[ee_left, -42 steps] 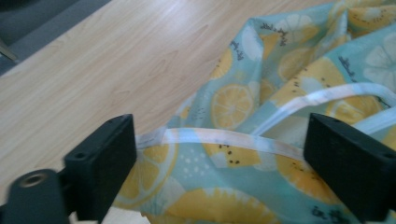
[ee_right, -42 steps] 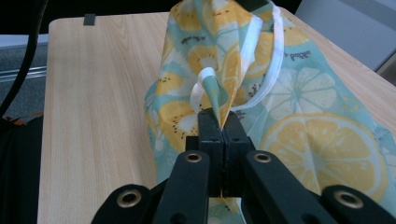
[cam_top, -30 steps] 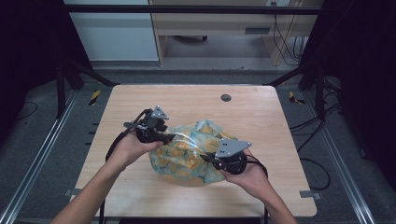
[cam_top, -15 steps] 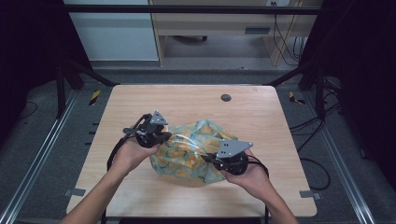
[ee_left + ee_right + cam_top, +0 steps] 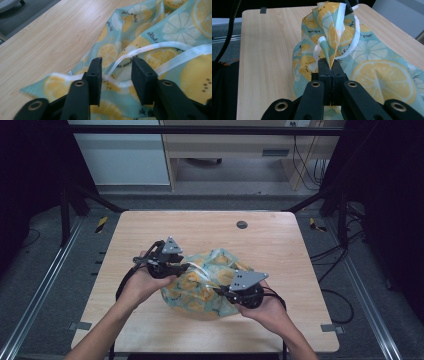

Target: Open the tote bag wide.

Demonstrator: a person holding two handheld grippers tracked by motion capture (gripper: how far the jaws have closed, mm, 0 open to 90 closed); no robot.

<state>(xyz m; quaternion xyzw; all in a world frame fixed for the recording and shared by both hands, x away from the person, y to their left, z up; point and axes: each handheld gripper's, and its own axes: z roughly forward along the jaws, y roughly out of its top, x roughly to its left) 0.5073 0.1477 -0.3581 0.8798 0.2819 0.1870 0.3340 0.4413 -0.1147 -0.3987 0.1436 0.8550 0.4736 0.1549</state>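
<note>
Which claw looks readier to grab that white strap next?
The left claw, probably: its jaws stand open either side of the white strap. The right claw is already shut on the lemon-print cloth.

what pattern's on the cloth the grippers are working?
Teal cloth printed with yellow and white lemon slices, edged in white tape; clearest in the right gripper view.

The bare table point(image 5: 150, 232) gives open passage along its far half and both side edges. Obstacles: the crumpled cloth bag point(image 5: 200, 290) at centre near the front edge (held between both hands), and a small dark disc point(image 5: 242, 224) near the far edge.
</note>
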